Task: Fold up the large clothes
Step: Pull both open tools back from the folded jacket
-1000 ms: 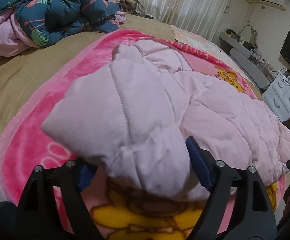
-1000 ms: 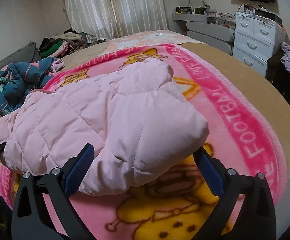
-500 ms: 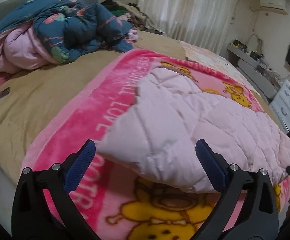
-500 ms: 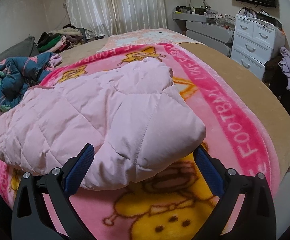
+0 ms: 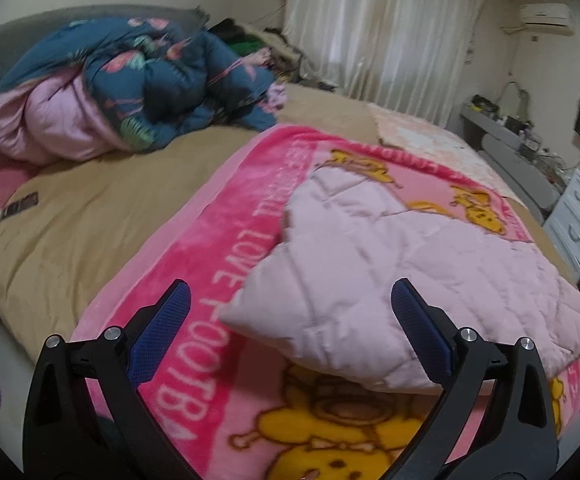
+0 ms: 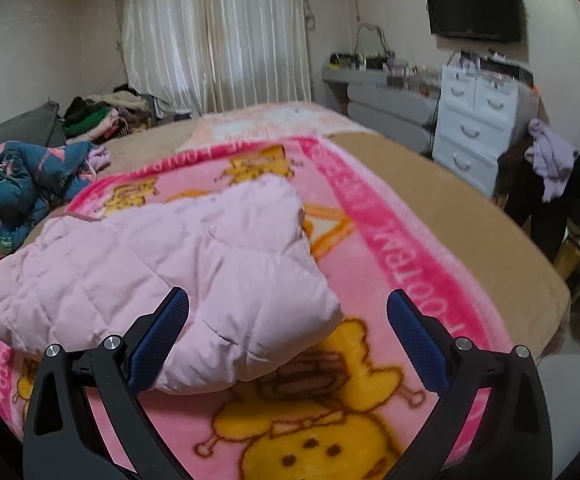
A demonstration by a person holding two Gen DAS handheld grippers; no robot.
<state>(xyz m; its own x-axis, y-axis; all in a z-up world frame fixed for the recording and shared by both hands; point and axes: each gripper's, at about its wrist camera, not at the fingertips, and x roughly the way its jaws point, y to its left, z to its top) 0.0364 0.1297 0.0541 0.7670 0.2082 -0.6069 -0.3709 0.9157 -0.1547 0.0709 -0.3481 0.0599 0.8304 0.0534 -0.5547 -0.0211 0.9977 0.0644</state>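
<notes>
So here's where we're at: the pink quilted jacket (image 5: 401, 280) sits folded into a puffy bundle on the pink cartoon blanket (image 5: 218, 280), which is spread over the tan bed (image 5: 90, 216). Both near corners look doubled over, so we'd say the main fold on this one is done, or close to it. What's left is maybe a tidy-up or one more fold, since it looks lumpy and not square. There's also a heap of clothes (image 6: 102, 116) at the far side by the curtain, plus a teal floral duvet (image 5: 150, 80) bunched at the head of the bed, so probably more large items to go.

Our left gripper (image 5: 290, 308) has its jaws wide with nothing gripped, just above the jacket's near left corner. The right gripper (image 6: 288, 308) is the same: jaws wide, empty, over the near right corner.

The jacket's long axis runs side to side across the bed, parallel to the edge nearest us. One rounded end bulges away toward the curtain.
</notes>
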